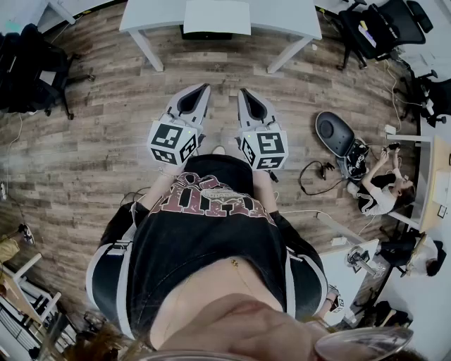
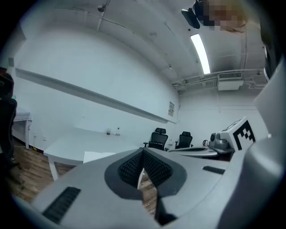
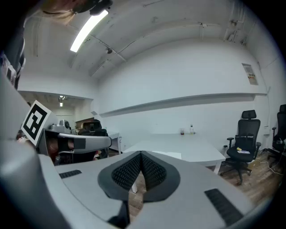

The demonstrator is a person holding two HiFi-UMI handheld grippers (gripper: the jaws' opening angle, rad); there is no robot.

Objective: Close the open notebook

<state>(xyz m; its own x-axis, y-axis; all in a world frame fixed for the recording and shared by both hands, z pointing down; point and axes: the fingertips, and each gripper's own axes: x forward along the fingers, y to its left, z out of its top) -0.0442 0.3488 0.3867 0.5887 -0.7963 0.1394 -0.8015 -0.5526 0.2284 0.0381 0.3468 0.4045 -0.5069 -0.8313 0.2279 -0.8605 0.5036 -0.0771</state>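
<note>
1. Nearest to me, both tools are held side by side in front of the wearer's chest, roughly level and pointing forward. I judge this a carrying posture, not a working one, because nothing is within their reach.
2. The left tool [image 1: 204, 87] is clenched: its ribbed pads meet at the tip, with nothing between them. Only floor shows through the gap behind the pads.
3. The right tool [image 1: 242, 92] is clenched and empty in the same way. Keeping both closed seems sensible for an approach, since closing a cover calls for a nudge or a flip, not a firm grip.
4. Between the tools and the work lies a stretch of bare wooden floor [image 1: 106, 141], so the task has not really begun. I would need to step forward first.
5. Ahead stands the white desk [image 1: 282, 14]. A pale flat rectangle lies at its near edge, roughly centred; I take it for the notebook [image 1: 217, 17]. From here I cannot make out its pages or spine. It sits almost straight in line with both tools, which probably explains how they are aimed.
6. Farther off, black office chairs [image 3: 245, 143] stand by the wall, well clear of the route.
</note>
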